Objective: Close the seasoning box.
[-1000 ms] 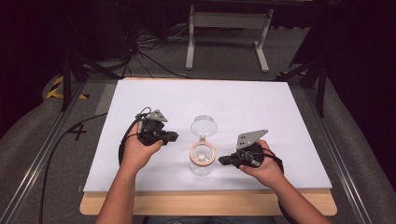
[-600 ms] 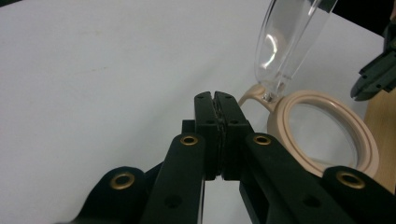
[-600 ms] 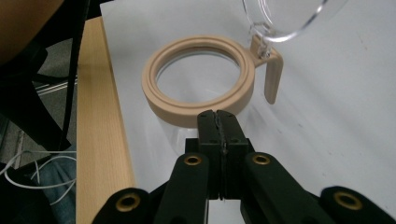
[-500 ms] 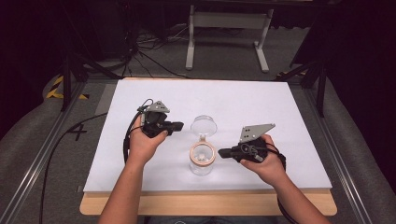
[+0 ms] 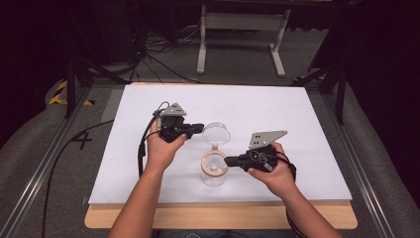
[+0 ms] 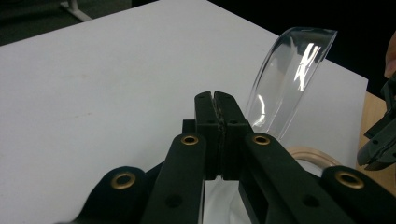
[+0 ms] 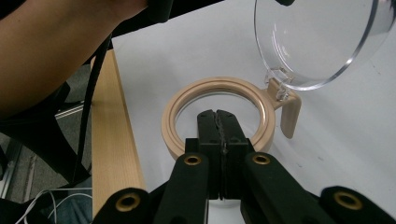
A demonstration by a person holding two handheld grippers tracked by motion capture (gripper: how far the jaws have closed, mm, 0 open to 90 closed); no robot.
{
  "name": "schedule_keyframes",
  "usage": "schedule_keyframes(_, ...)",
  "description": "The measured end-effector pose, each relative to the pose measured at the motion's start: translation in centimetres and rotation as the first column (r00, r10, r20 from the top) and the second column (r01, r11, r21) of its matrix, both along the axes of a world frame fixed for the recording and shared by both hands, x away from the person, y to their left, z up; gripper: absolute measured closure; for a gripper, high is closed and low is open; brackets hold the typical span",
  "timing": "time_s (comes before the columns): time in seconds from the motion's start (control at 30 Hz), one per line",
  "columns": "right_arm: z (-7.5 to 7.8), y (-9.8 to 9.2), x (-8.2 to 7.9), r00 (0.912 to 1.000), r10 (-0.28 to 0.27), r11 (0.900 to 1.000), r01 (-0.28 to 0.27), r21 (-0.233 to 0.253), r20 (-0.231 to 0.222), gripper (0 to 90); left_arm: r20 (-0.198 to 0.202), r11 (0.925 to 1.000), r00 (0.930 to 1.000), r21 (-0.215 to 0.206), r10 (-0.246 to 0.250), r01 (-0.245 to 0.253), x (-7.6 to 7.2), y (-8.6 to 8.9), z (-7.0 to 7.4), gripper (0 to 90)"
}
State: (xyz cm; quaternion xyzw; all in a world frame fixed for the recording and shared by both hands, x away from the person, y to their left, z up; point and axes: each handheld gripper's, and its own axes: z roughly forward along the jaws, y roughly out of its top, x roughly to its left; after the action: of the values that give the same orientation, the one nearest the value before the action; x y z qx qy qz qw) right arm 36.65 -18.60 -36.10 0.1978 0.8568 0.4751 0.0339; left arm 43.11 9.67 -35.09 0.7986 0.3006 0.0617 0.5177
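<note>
Left gripper (image 5: 199, 128): jaws together, tip at clear lid's (image 5: 216, 133) left edge | right gripper (image 5: 229, 160): jaws together, empty, at jar (image 5: 214, 168) rim | jar: table (image 5: 297, 109) centre-near, lid hinged up | advice: likely closing—press lid slowly, steady rim.

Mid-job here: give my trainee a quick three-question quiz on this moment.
1. True or false: the jar's clear lid stands open.
2. Which gripper's closed jaws sit at the tan rim? A) left gripper B) right gripper
3. Fill in: both grippers' jaws are ____.

Key: 1 true; 2 B; 3 shut.
</note>
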Motion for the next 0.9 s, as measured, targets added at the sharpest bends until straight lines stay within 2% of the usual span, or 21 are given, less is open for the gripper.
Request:
schedule_keyframes(0.1, -0.2, 0.1, 0.1, 1.0, -0.004, 1.0, 0.004, 0.008, -0.001, 90.0, 0.009, 0.9999, 0.9999, -0.008, -0.006, 0.006, -0.2, -0.1, 0.1, 89.4)
schedule_keyframes(0.17, -0.2, 0.2, 0.1, 1.0, -0.005, 1.0, 0.005, 0.011, -0.002, 90.0, 0.014, 1.0, 0.9999, 0.002, -0.008, 0.007, -0.3, 0.1, 0.2, 89.4)
schedule_keyframes(0.2, -0.2, 0.3, 0.1, 1.0, -0.004, 1.0, 0.004, 0.014, 0.001, 90.0, 0.023, 0.9999, 0.9997, -0.01, -0.01, 0.01, -0.3, 0.1, 0.2, 89.3)
schedule_keyframes(0.53, 0.1, 0.3, 0.2, 0.9999, -0.006, 1.0, 0.005, 0.031, 0.016, 90.0, 0.025, 0.9988, 0.9986, -0.013, -0.047, 0.047, -1.3, 0.3, 0.8, 89.4)
schedule_keyframes(0.7, 0.3, 0.3, 0.2, 0.9999, 0.001, 0.999, -0.001, 0.032, 0.014, 90.0, 0.04, 0.9989, 0.9981, 0.008, -0.046, 0.046, -2.0, 0.6, 1.5, 89.8)
schedule_keyframes(0.8, 0.3, 0.4, 0.2, 0.9999, 0.005, 1.0, -0.006, 0.03, 0.016, 90.0, 0.031, 0.9986, 0.9981, 0.014, -0.052, 0.052, -2.2, 0.7, 1.6, 89.9)
schedule_keyframes(0.83, 0.3, 0.4, 0.2, 0.9998, 0.006, 1.0, -0.007, 0.03, 0.017, 90.0, 0.04, 0.9983, 0.9977, 0.02, -0.055, 0.054, -2.2, 0.7, 1.6, 89.8)
schedule_keyframes(0.9, 0.3, 0.4, 0.3, 0.9999, 0.004, 1.0, -0.005, 0.031, 0.013, 90.0, 0.031, 0.9973, 0.9975, 0.038, -0.063, 0.062, -2.4, 0.8, 1.8, 89.8)
